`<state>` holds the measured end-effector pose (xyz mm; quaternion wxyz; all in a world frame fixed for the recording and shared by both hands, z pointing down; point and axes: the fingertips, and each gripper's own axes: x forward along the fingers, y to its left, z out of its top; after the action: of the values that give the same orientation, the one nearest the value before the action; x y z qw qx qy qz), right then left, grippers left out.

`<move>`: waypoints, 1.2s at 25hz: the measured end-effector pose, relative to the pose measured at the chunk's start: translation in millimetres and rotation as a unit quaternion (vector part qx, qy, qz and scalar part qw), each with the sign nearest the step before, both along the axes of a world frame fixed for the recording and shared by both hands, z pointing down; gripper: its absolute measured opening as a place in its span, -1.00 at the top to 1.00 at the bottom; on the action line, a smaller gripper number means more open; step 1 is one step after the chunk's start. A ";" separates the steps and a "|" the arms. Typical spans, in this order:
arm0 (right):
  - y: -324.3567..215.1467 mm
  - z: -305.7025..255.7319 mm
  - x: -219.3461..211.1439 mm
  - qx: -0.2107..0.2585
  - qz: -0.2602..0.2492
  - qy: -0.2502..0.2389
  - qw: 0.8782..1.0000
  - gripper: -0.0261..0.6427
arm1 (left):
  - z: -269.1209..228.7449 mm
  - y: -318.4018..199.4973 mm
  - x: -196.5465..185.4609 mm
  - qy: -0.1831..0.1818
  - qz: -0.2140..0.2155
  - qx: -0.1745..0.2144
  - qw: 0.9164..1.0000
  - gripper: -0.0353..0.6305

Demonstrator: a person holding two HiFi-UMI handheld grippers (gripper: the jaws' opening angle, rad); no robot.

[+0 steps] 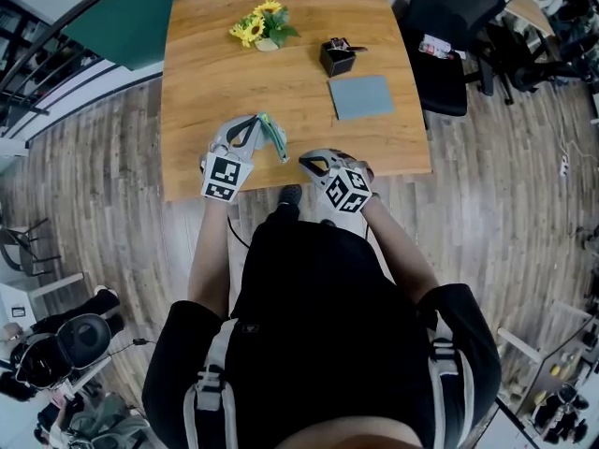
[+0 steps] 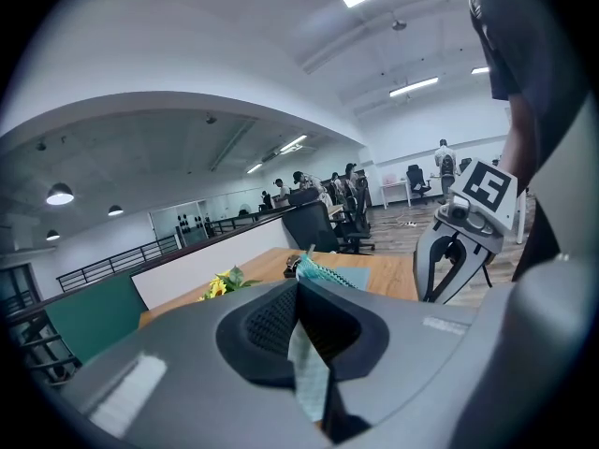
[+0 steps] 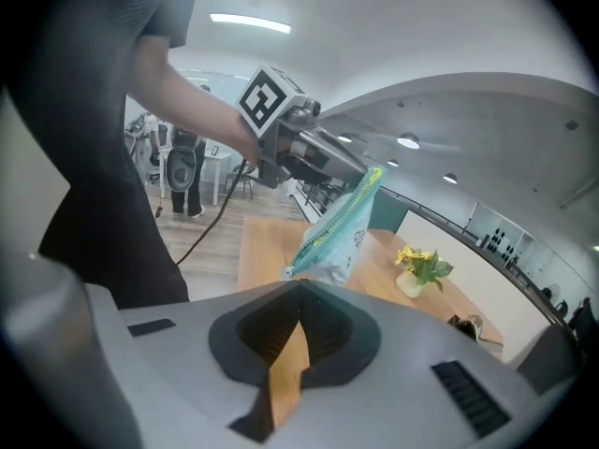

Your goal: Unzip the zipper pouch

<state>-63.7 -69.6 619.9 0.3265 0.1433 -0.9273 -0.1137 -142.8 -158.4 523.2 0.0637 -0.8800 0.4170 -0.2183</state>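
Over the wooden table (image 1: 281,82) your left gripper (image 2: 299,293) pinches the zipper pouch (image 3: 342,227) — right gripper (image 3: 298,311), closed empty, must open to unzip.

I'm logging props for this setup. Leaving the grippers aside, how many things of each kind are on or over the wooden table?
Zipper pouch: 1
Sunflower bunch: 1
Black box: 1
Grey-blue mat: 1
Total: 4

No legible text; print on pouch (image 3: 342,232) unreadable.
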 end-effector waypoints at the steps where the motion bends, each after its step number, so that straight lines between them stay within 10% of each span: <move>1: -1.1 -2.6 2.4 -0.001 0.006 -0.009 1.000 0.91 | 0.4 2.7 0.6 0.000 -0.001 0.000 1.000 0.88; 30: -16.2 -31.0 49.1 0.024 0.071 -0.061 0.995 0.91 | -0.9 27.1 25.2 -0.013 -0.015 -0.003 1.000 0.88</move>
<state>-14.5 -85.9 588.9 0.2729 0.2230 -0.9301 -0.1034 -117.5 -131.3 522.3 0.0631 -0.8711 0.4281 -0.2323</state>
